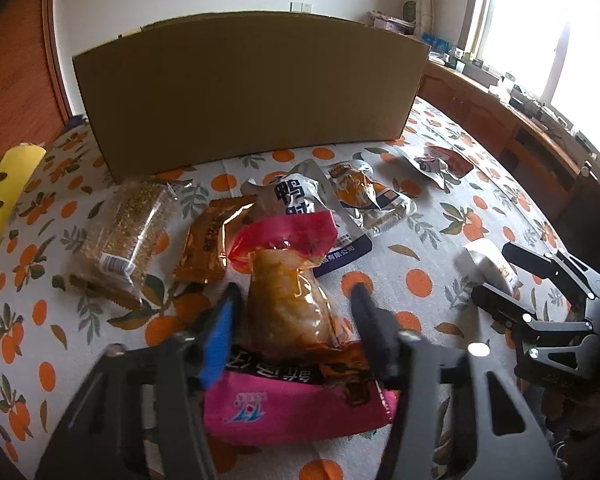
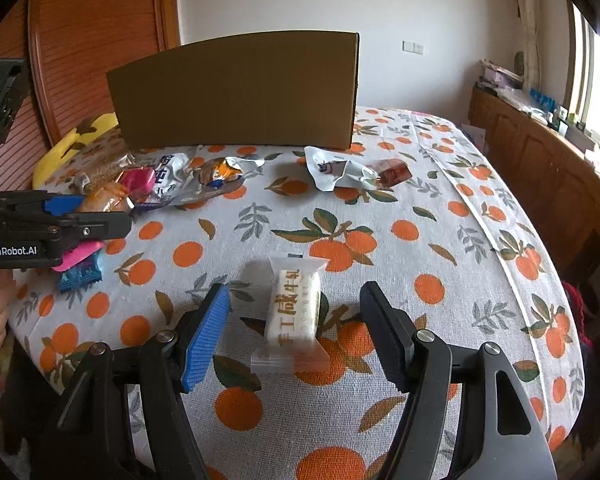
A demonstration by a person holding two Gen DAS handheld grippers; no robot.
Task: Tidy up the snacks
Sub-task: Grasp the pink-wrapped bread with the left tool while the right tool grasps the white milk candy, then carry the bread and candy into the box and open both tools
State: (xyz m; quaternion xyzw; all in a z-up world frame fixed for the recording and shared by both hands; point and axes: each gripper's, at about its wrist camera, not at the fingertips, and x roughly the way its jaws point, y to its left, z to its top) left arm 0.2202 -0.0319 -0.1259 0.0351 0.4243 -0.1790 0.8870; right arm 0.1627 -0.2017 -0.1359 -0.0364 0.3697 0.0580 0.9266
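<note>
— Left gripper straddles the pink pouch, with gaps showing between its fingers and the pouch, so no grip.

— Where does that pouch lie?

— Near edge of the table, at the left, on the orange-print cloth. Beyond it are a gold packet, a silver pack and a clear-wrapped bar.

— And the right gripper?

— Jaws wide, either side of a white candy, not touching it. The candy lies flat on the near middle of the table.

— The box?

— Cardboard, upright at the far side. A white-and-red pack lies in front of it to the right.
</note>
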